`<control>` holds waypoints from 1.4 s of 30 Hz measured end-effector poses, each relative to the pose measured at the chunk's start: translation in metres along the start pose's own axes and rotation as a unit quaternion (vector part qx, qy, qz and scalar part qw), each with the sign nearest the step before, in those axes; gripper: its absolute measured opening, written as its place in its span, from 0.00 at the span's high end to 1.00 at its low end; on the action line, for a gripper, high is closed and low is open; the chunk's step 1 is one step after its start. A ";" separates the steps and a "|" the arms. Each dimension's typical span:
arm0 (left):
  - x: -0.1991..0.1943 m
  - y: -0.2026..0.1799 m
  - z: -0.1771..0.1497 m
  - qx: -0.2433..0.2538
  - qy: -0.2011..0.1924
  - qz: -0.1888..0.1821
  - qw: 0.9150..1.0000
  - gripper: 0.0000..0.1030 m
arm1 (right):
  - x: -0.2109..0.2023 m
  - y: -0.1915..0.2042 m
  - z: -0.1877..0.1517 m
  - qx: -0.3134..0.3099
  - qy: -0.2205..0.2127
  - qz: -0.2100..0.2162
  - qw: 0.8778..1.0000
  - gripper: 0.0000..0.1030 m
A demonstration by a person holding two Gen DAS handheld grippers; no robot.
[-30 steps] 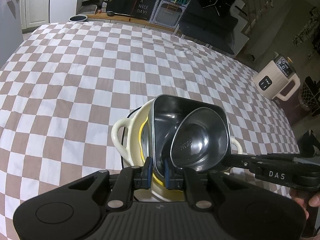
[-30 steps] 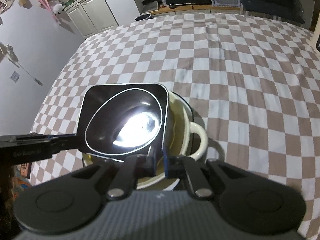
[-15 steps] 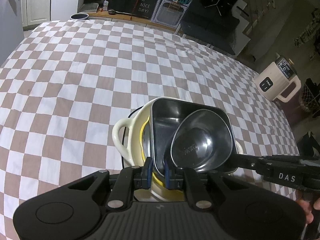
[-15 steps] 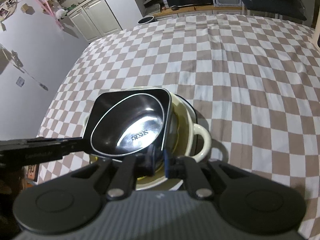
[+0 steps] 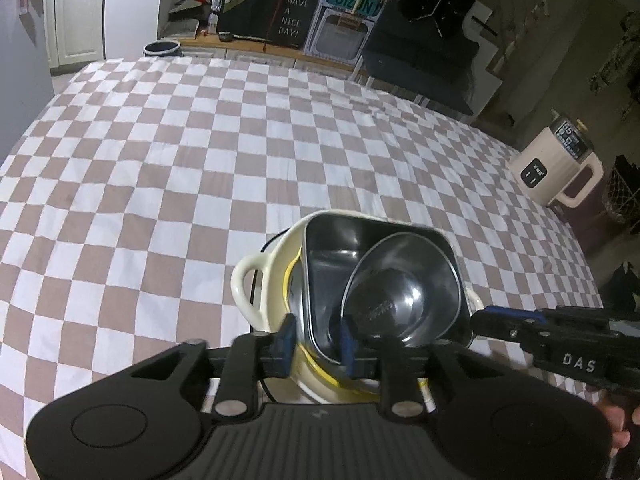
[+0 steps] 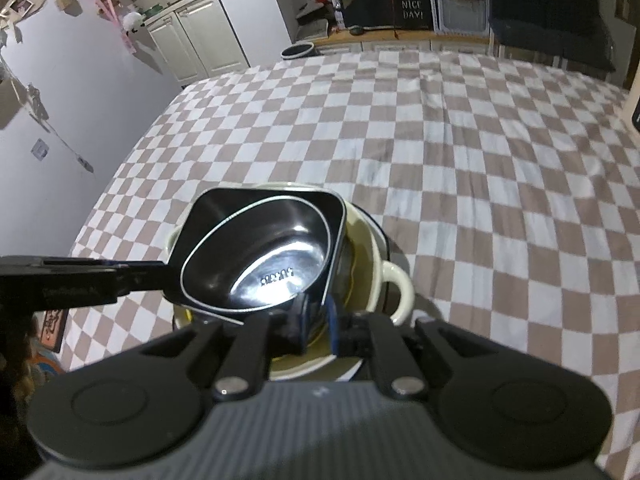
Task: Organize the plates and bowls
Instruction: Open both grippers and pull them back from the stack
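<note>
At lower centre, the bowl (image 5: 400,304) is nested in the tin (image 5: 332,252) inside the pot (image 5: 256,284). Left gripper (image 5: 316,340) jaws have just been parted around the tin's wall (apparently released); right gripper (image 6: 316,320) jaws, just loosened, straddle it, contact unclear. Stacking seems done.

- The checkered bench (image 5: 200,152) lies bare all around the stacked bowls (image 5: 384,292), open for passing.
- The right tool (image 5: 480,320) blocks the stack's right side.
- A cream jug (image 5: 556,168) stands beyond the bench's right edge.
</note>
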State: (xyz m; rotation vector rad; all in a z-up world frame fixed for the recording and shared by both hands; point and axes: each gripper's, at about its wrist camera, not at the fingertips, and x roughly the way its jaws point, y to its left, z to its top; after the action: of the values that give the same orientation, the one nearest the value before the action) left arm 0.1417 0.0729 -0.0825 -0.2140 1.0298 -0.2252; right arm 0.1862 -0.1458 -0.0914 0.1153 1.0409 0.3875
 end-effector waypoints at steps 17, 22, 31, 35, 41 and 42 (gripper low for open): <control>-0.077 -0.029 -0.005 0.039 -0.129 0.023 0.991 0.00 | -0.095 0.008 -0.008 -0.023 -0.182 -0.034 0.982 0.03; -0.102 -0.043 -0.018 0.051 -0.166 0.019 0.985 0.00 | -0.120 0.009 -0.029 -0.023 -0.226 -0.040 0.973 0.01; -0.136 -0.057 -0.063 0.068 -0.217 0.062 0.972 0.00 | -0.144 0.016 -0.069 -0.022 -0.270 -0.057 0.961 0.01; -0.141 -0.057 -0.081 0.078 -0.221 0.075 0.969 0.00 | -0.147 0.024 -0.083 -0.033 -0.272 -0.064 0.960 0.01; -0.148 -0.059 -0.099 0.097 -0.218 0.090 0.967 0.00 | -0.151 0.035 -0.106 -0.053 -0.271 -0.090 0.957 0.01; -0.149 -0.061 -0.103 0.101 -0.218 0.092 0.966 0.00 | -0.151 0.036 -0.110 -0.054 -0.270 -0.094 0.957 0.01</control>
State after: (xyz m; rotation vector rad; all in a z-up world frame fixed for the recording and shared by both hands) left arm -0.0262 0.0501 0.0057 0.0201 0.5792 -0.1062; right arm 0.0150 -0.1774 -0.0133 0.0197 0.4827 0.2180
